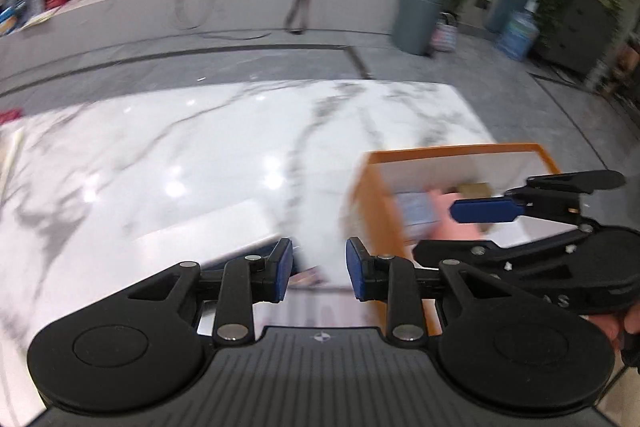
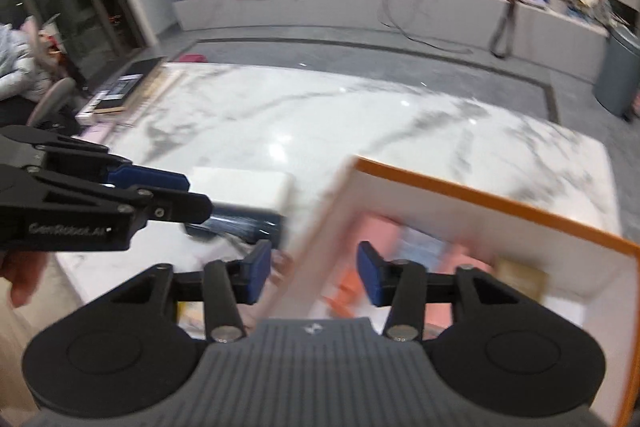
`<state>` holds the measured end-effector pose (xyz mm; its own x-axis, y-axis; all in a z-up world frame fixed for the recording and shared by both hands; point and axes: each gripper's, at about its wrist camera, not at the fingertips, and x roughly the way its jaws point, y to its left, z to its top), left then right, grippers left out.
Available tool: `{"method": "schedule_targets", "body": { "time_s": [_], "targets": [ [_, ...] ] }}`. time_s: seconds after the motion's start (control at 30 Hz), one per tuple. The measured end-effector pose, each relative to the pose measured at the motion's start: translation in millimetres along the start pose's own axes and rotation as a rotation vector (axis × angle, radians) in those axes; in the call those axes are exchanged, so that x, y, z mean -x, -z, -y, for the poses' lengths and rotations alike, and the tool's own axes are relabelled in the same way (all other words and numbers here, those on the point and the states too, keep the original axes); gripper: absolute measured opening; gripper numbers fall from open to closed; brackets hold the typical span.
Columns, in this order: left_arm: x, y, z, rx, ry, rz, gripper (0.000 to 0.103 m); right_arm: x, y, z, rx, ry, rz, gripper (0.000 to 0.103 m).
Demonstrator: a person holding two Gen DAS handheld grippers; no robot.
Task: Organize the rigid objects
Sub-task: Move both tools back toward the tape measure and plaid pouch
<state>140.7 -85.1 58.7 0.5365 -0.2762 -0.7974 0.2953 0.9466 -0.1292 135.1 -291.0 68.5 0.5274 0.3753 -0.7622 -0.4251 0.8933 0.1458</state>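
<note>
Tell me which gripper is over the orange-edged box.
The right gripper: its open jaws straddle the near wall of the orange-edged box. The left gripper, also open, hangs over the marble table beside the box.

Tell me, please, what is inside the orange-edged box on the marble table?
Inside the orange-edged box lie a pink flat item, a pale blue printed item and a small tan box, all blurred. The right gripper hides the near floor of it.
</note>
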Motion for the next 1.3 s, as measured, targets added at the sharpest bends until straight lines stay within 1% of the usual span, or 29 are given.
{"method": "schedule_targets", "body": {
  "time_s": [0.07, 0.1, 0.2, 0.27, 0.33, 0.37, 0.43, 0.53, 0.6, 0.67, 0.73, 0.83, 0.93, 0.97, 1.1, 1.17, 1.2, 1.23, 1.3],
  "targets": [
    [4.2, 7.1, -20.2, 0.034, -0.029, -0.018, 0.036, -11.9, -3.3, -25.3, 0.050, -0.017, -0.009, 0.054],
    [4.6, 11.2, -29.9, 0.047, -0.028, -0.030, 0.039, -18.0, -3.8, -37.8, 0.072, -0.032, -0.020, 0.054],
    [-0.8, 26.2, -58.3, 0.098, -0.034, -0.084, 0.040, -42.3, -3.6, -65.3, 0.142, -0.062, -0.076, 0.054],
    [-5.0, 36.4, -73.3, 0.117, -0.050, -0.099, 0.041, -61.6, -0.7, -81.1, 0.193, -0.055, -0.126, 0.054],
    [-11.9, 45.7, -84.2, 0.131, -0.043, -0.121, 0.045, -79.4, 4.0, -90.1, 0.236, -0.043, -0.169, 0.054],
    [-17.1, 50.3, -86.9, 0.137, -0.028, -0.141, 0.050, -88.9, 5.4, -93.3, 0.260, -0.030, -0.197, 0.054],
    [-25.8, 58.9, -88.1, 0.128, 0.004, -0.168, 0.053, -103.6, 7.3, -91.5, 0.295, 0.001, -0.243, 0.054],
    [-41.3, 68.2, -82.4, 0.076, 0.028, -0.202, 0.060, -118.7, 5.6, -86.0, 0.331, 0.029, -0.301, 0.055],
    [-50.3, 76.4, -79.0, 0.045, 0.050, -0.227, 0.067, -123.3, 4.9, -85.2, 0.360, 0.044, -0.333, 0.056],
    [-56.5, 86.1, -79.2, 0.031, 0.072, -0.255, 0.071, -125.6, 4.6, -85.3, 0.391, 0.046, -0.354, 0.064],
    [-61.8, 93.4, -80.1, 0.023, 0.080, -0.274, 0.072, -127.6, 4.2, -86.6, 0.415, 0.043, -0.369, 0.067],
    [-63.1, 98.9, -84.8, 0.035, 0.082, -0.288, 0.078, -132.7, 3.5, -87.0, 0.424, 0.032, -0.393, 0.075],
    [-63.5, 101.4, -90.4, 0.081, 0.112, -0.307, 0.079, -139.3, 8.7, -87.1, 0.422, 0.036, -0.429, 0.076],
    [-64.8, 101.2, -92.2, 0.096, 0.122, -0.315, 0.079, -140.7, 11.3, -86.9, 0.418, 0.035, -0.437, 0.077],
    [-70.7, 104.5, -97.8, 0.143, 0.145, -0.327, 0.078, -141.9, 18.1, -90.3, 0.438, 0.067, -0.444, 0.077],
    [-70.5, 104.9, -95.6, 0.122, 0.137, -0.319, 0.077, -140.9, 19.1, -92.4, 0.435, 0.085, -0.442, 0.075],
    [-70.4, 105.2, -93.4, 0.104, 0.131, -0.317, 0.074, -140.9, 20.3, -93.9, 0.429, 0.102, -0.444, 0.074],
    [-69.8, 106.5, -90.9, 0.089, 0.125, -0.313, 0.071, -140.0, 21.1, -95.2, 0.419, 0.116, -0.441, 0.069],
    [-68.1, 106.7, -90.0, 0.069, 0.115, -0.307, 0.066, -136.5, 21.8, -98.1, 0.393, 0.119, -0.433, 0.069]
  ]
}}
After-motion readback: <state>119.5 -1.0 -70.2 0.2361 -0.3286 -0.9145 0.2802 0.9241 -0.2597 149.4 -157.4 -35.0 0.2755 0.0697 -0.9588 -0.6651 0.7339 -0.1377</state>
